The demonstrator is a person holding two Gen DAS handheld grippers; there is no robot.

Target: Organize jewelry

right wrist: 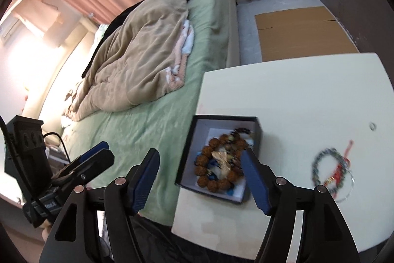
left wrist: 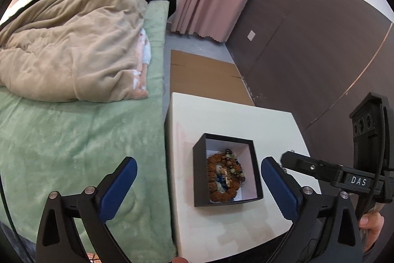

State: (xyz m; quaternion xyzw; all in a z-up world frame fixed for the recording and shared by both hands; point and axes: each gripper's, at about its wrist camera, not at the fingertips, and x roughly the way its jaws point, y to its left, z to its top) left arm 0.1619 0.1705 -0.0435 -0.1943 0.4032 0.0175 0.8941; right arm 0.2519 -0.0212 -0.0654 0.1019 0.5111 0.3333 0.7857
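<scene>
Both tools are up off the surface here, and both stand with their blue pads spread wide, nothing between them. The left tool (left wrist: 198,179) hangs above the black box (left wrist: 200,199), framing it from overhead. The right tool (right wrist: 200,170) hovers just above the same box from the near edge of the white surface (right wrist: 307,95), its right pad overlapping the box's wall in its own view.

Inside the box lies a heap of jewelry already gathered: a chunky brown bead bracelet (left wrist: 222,175) coiled round some smaller dark beads and a gold-and-blue piece. Out on the surface, well apart from the box toward the right, there is a green bead bracelet (right wrist: 327,170) tangled with a red cord (right wrist: 344,159), a thin clear bangle looping under them, and a small ring (right wrist: 372,126) beyond. That corner is smeared with motion blur, so just how those strands cross cannot be told.

The loose pieces look like the job remaining. The bead bracelet should be light and floppy, sagging from wherever it is pinched, so a grip across the beaded strand itself seems best, away from the cord, which would likely drag along. The ring is tiny, hard and flat to the surface; it may skid from the pads.
</scene>
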